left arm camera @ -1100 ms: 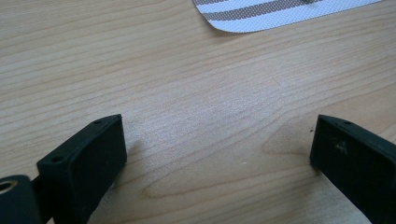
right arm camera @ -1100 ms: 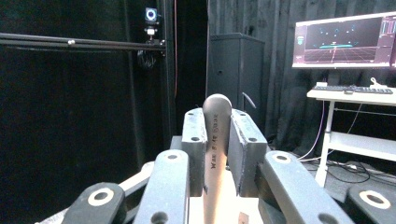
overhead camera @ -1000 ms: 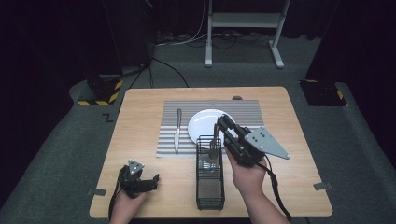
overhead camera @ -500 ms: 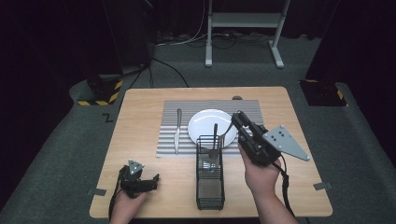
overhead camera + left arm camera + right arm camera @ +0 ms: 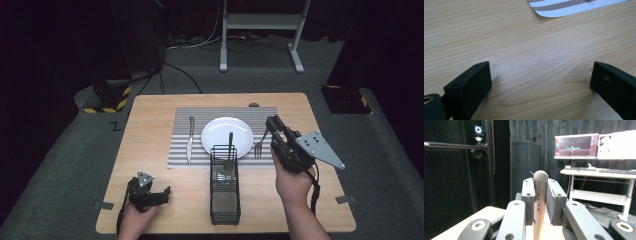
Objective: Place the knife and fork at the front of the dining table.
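Two pads of the right hand-held gripper (image 5: 272,127) clamp a fork (image 5: 261,142) handle beside the plate (image 5: 227,136); the left hand-held gripper (image 5: 162,192) rests wide open on the bench (image 5: 150,125).

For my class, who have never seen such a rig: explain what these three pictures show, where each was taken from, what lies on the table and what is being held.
No robot here: a person holds a two-jaw black gripper in each hand. The high view looks down on a light wooden table. On it lie a grey striped placemat, a round white plate, a silver table knife and a black wire cutlery basket with one utensil standing in it. The other two pictures come from cameras riding on the grippers. The left gripper rests low, jaws open over bare wood. The right gripper is shut on a silver metal fork; its own view shows the handle clamped between the jaws.
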